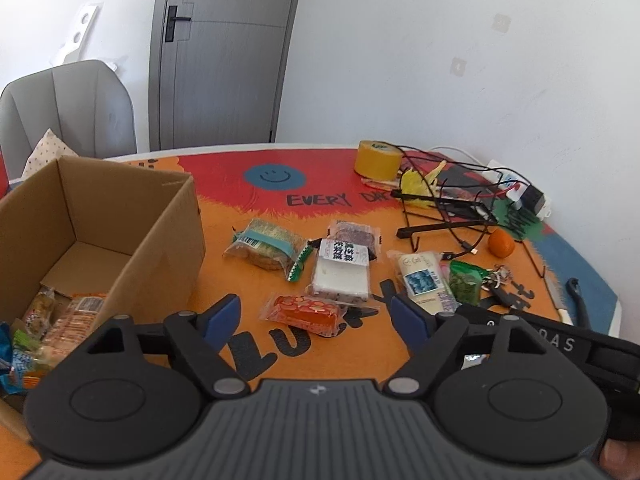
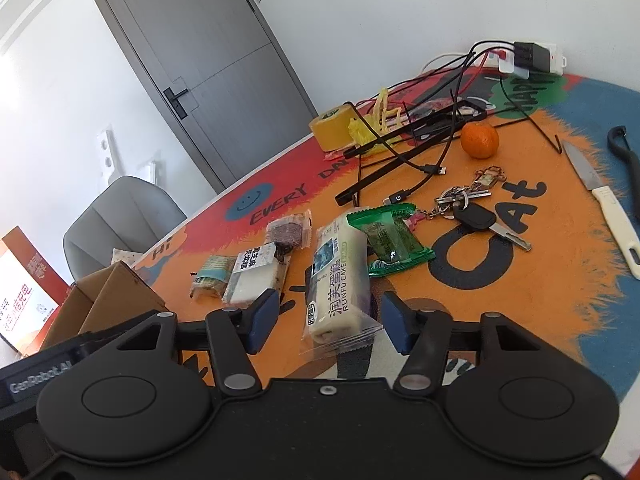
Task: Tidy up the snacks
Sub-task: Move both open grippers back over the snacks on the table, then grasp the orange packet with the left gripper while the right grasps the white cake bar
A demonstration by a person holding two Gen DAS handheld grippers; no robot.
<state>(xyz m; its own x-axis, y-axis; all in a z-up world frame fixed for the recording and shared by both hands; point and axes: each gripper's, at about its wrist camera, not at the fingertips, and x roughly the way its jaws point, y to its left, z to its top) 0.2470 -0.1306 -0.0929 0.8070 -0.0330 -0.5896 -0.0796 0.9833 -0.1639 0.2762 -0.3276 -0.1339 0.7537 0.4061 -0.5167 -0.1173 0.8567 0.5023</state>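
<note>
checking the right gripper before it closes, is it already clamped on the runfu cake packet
No, the right gripper is open, its blue pads standing apart on either side of the Runfu Cake packet, which lies on the table.

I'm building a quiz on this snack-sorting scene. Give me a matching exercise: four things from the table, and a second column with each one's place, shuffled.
Things:
1. Runfu Cake pack
2. orange-wrapped snack
3. tangerine
4. green packet

Places:
A. beside the keys
B. between the open fingers of the right gripper
C. near the tangle of cables, far side of the table
D. just ahead of the open left gripper

Pairs: 1-B, 2-D, 3-C, 4-A
</note>
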